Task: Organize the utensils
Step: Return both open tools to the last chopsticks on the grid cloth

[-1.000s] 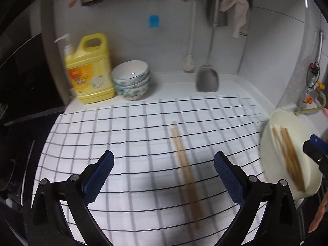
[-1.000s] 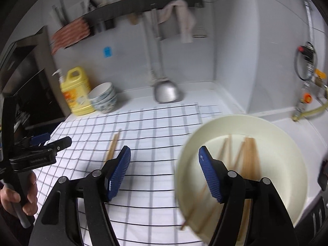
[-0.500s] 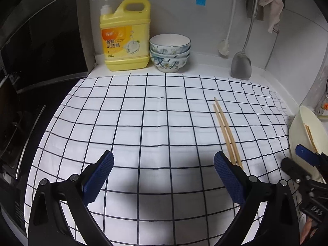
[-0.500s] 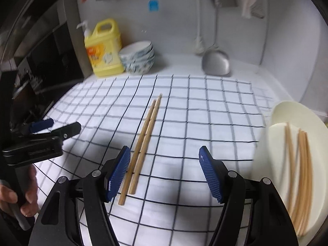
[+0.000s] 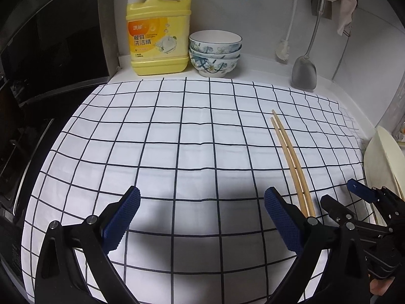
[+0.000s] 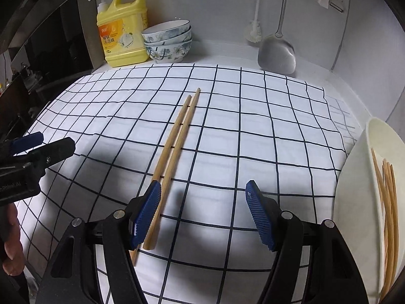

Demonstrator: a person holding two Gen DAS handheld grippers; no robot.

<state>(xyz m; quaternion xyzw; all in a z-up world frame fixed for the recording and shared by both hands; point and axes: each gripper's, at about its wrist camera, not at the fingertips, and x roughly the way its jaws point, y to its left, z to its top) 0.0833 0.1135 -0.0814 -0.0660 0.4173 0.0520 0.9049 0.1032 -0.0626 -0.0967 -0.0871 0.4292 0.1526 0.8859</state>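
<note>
A pair of wooden chopsticks [image 6: 174,149] lies side by side on the white checked cloth [image 6: 253,126]; it also shows in the left wrist view [image 5: 291,157]. My right gripper [image 6: 202,212] is open and empty, low over the cloth, its left finger beside the chopsticks' near ends. A cream plate [image 6: 354,190] at the right edge holds several more chopsticks [image 6: 387,197]. My left gripper [image 5: 201,217] is open and empty over the cloth, left of the pair. The right gripper shows at the lower right of the left wrist view [image 5: 339,197].
A yellow detergent jug [image 5: 158,30] and stacked patterned bowls [image 5: 215,50] stand at the back wall. A metal spatula [image 5: 303,73] and a brush [image 5: 283,50] hang at the back right. A dark stove [image 5: 30,116] borders the cloth on the left.
Both grippers have swung left from the plate toward the cloth and come lower. The right gripper now sits just right of the chopstick pair's near ends.
</note>
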